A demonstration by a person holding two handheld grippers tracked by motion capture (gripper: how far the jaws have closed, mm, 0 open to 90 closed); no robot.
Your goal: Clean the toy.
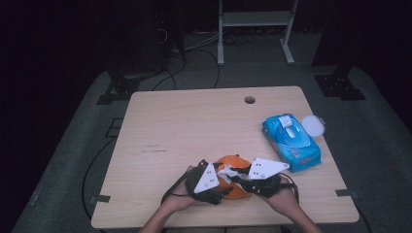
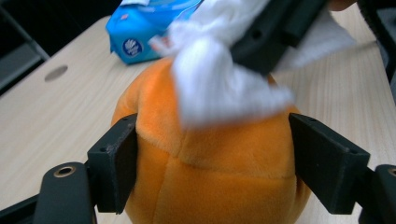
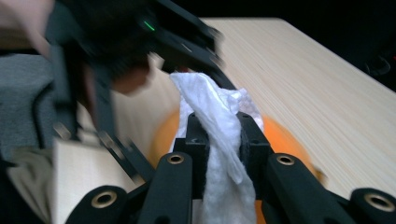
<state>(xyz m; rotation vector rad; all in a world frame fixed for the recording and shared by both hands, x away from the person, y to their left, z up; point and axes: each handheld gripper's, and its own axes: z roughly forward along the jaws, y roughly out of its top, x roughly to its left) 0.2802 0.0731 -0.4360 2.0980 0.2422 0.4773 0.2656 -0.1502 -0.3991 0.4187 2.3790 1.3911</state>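
Your left gripper [image 2: 210,163] clamps the orange plush [image 2: 210,186]; your right gripper [image 3: 223,140] pinches the wipe [image 3: 219,121] directly atop it

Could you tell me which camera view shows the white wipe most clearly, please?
The right gripper view: the white wipe runs between that gripper's closed jaws, over the orange plush ball. The left gripper view shows it blurred atop the ball; the high view shows a small white scrap.

Lab recording bay, bare wooden desk [image 1: 194,131] with cable hole, grey carpet, floor cables [image 1: 194,53], white metal stand [image 1: 255,29], dark surroundings
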